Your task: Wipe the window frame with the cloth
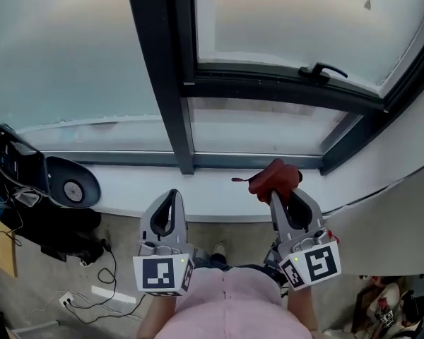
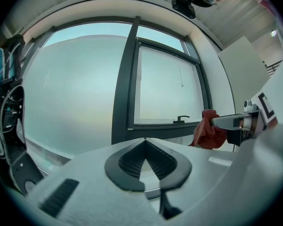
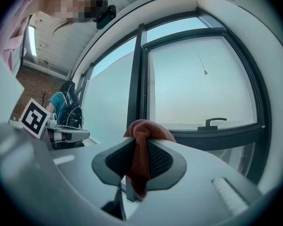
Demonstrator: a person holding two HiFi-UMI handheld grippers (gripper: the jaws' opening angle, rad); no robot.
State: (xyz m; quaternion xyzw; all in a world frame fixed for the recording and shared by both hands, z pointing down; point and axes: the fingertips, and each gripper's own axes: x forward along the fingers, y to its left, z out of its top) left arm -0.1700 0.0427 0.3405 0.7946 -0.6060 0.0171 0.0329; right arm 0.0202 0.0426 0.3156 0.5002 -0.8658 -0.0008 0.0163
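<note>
Right tongs [image 1: 281, 195] are clamped on the red cloth [image 1: 272, 176] above the sill [image 1: 212, 189]. Left tongs [image 1: 172, 195] are closed and empty. The window frame [image 1: 254, 162] lies just ahead, its lower rail running left to right, nearest the cloth-bearing side.

Pale, even daylight fills the misted panes [image 1: 63, 55] of a large window whose dark frame [image 1: 164, 76] carries a black handle [image 1: 324, 70], above a white sill [image 1: 198, 191], while below it loose black cables [image 1: 102, 299] trail across a grey-brown floor [image 1: 121, 233] at the left.
</note>
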